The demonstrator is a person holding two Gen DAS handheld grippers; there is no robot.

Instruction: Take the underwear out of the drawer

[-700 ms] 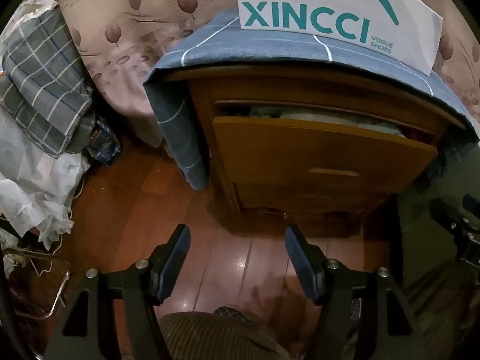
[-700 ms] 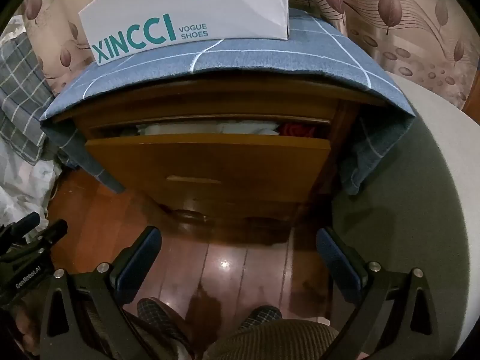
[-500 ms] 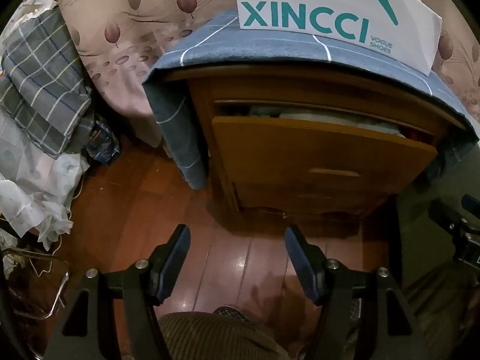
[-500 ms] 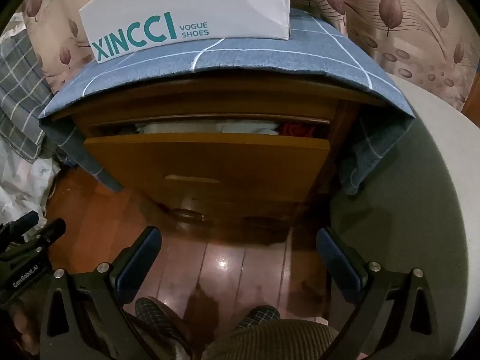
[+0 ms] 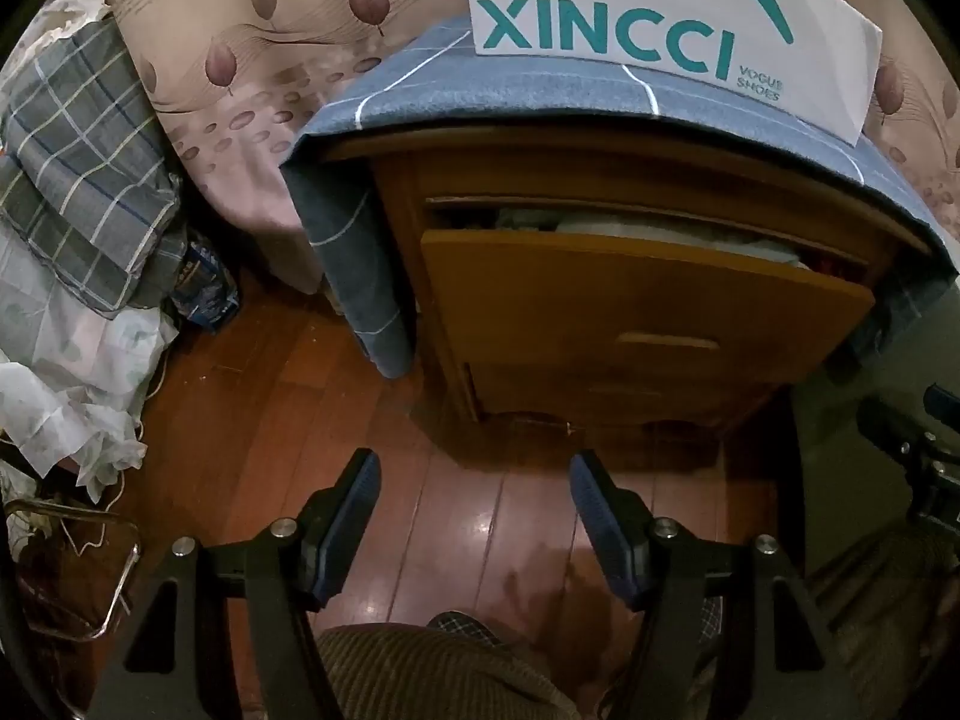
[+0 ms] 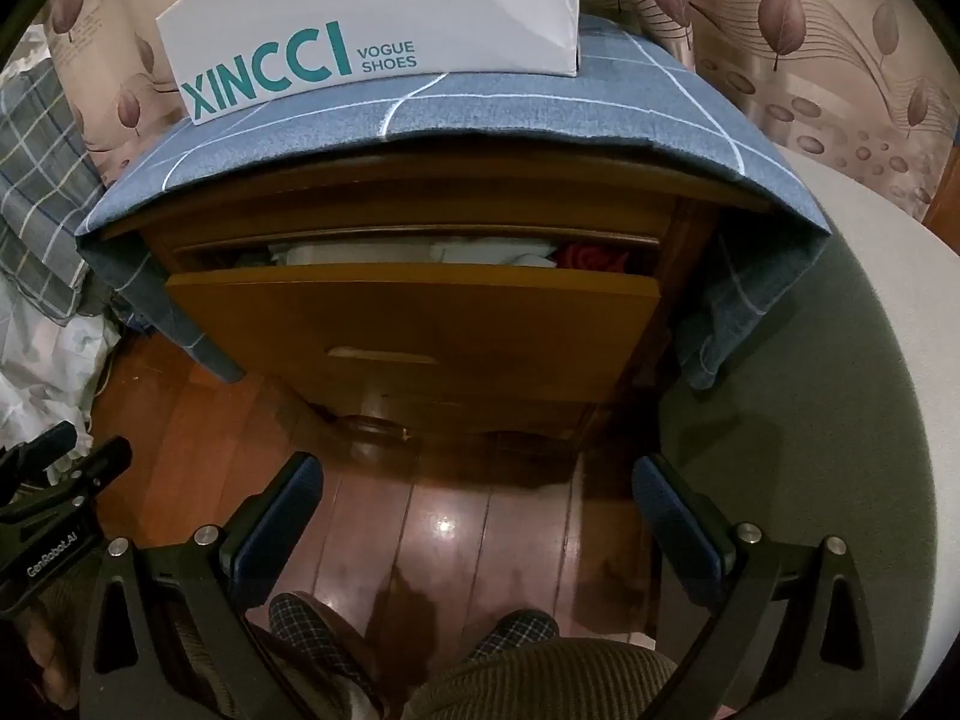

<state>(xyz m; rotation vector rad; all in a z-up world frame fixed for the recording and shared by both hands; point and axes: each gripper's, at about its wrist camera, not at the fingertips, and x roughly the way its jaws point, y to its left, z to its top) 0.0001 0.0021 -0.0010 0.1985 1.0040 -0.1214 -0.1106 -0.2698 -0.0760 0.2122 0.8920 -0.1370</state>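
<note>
A wooden nightstand's top drawer stands pulled out a little, its front tilted toward me. Folded white underwear and a red piece show in the gap; in the left wrist view only pale cloth shows. My left gripper hangs open over the wooden floor, well short of the drawer, nothing between its fingers. My right gripper is open wide, also over the floor in front of the drawer and holding nothing.
A blue checked cloth covers the nightstand, with a white XINCCI shoe box on it. Bedding and plaid fabric pile at the left. A grey-green seat is at the right. A person's knee and slippers are below.
</note>
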